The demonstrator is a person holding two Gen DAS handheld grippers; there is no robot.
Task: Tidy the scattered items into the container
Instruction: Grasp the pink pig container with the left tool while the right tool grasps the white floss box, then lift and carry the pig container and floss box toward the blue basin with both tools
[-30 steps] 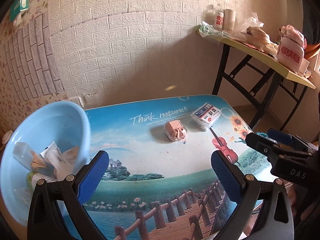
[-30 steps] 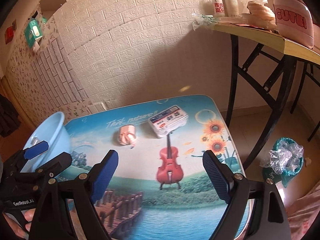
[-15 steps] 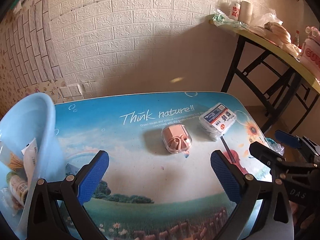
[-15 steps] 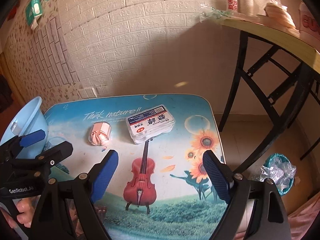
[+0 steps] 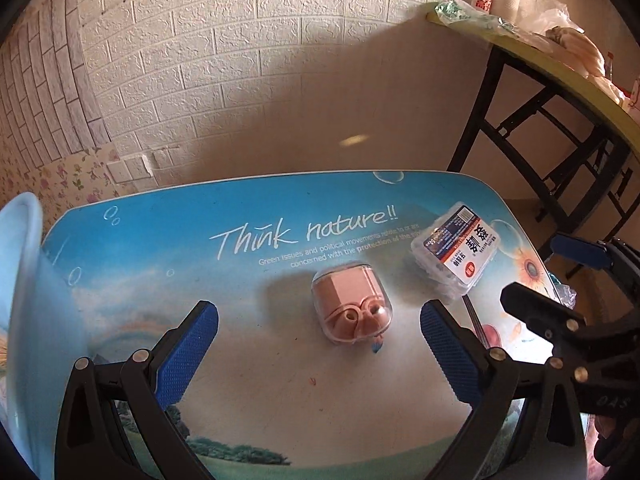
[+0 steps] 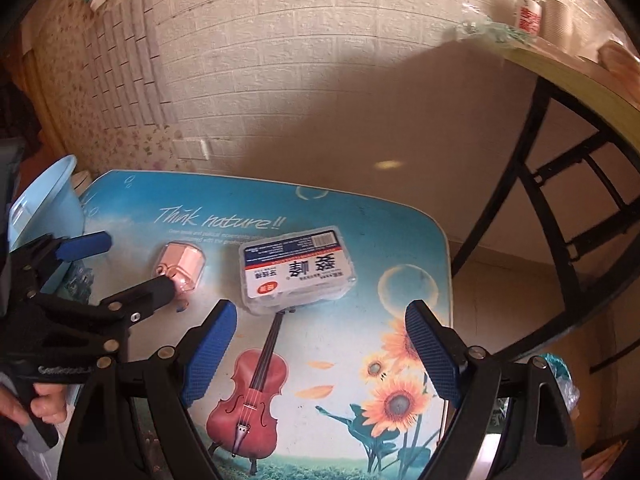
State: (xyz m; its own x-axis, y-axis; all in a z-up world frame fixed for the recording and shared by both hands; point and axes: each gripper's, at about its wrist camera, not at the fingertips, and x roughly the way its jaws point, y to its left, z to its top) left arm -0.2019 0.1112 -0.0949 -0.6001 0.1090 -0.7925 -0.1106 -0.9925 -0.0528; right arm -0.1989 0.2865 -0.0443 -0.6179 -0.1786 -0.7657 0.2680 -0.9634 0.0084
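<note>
A small clear case with pink contents (image 5: 351, 306) lies on the picture-printed table (image 5: 240, 240). My left gripper (image 5: 319, 354) hovers just short of it, open, the case a little beyond its blue pads. To the right lies a clear plastic box with a white, blue and red label (image 6: 298, 268); my right gripper (image 6: 318, 354) stands open in front of it, nothing between its fingers. The pink case (image 6: 182, 266) shows left of the box, partly behind the left gripper's finger. The pale blue basin (image 5: 24, 300) stands at the table's left end.
A white brick-pattern wall runs behind the table. A yellow-topped folding table with black legs (image 5: 560, 76) stands at the right, carrying bottles and bags. A bag (image 6: 560, 376) lies on the floor by the table's right edge. A hand (image 6: 36, 404) holds the left gripper.
Both grippers have moved forward and down toward the table's far part; the pink case and labelled box appear larger and nearer. The basin has slid to the left edge. Both stay open.
</note>
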